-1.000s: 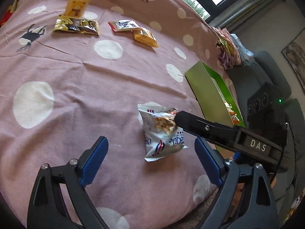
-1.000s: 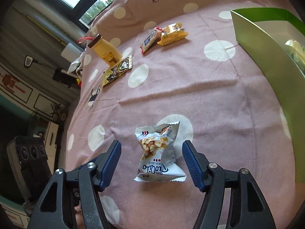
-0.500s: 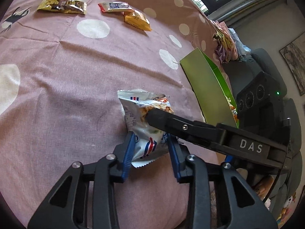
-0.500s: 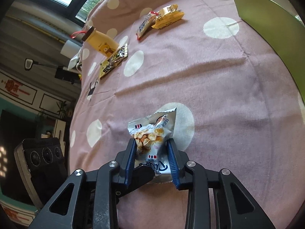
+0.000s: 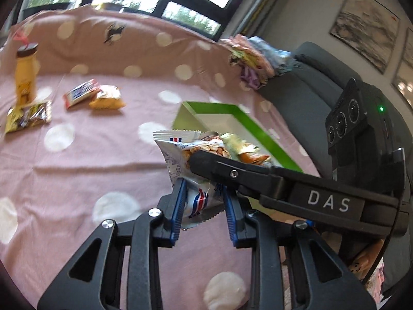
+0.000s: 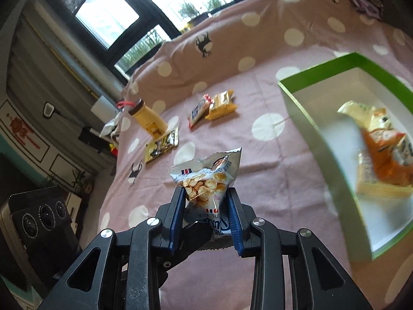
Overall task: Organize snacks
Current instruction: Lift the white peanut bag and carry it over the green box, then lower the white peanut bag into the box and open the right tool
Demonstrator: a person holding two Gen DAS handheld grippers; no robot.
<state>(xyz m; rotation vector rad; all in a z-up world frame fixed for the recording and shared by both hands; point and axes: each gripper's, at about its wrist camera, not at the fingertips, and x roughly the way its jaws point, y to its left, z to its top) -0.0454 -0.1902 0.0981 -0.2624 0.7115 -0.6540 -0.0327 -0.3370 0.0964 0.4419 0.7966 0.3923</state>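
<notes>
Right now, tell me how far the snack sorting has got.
Done: a few packets already lie in the green box. In hand: both grippers, left and right, are clamped on one white snack bag, lifted off the cloth; the left jaws are closing a little more. Left: the gold packet, the white-and-red packet and the orange packet on the cloth.

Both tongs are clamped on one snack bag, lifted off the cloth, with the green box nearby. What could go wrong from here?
1. The left tongs and right tongs pinch the same bag; if the hands drift apart it may tear or slip free.
2. The left jaws are closing on a puffy bag: the snacks could be crushed.
3. The box has a raised wall; a low carry could snag the bag on it.
</notes>
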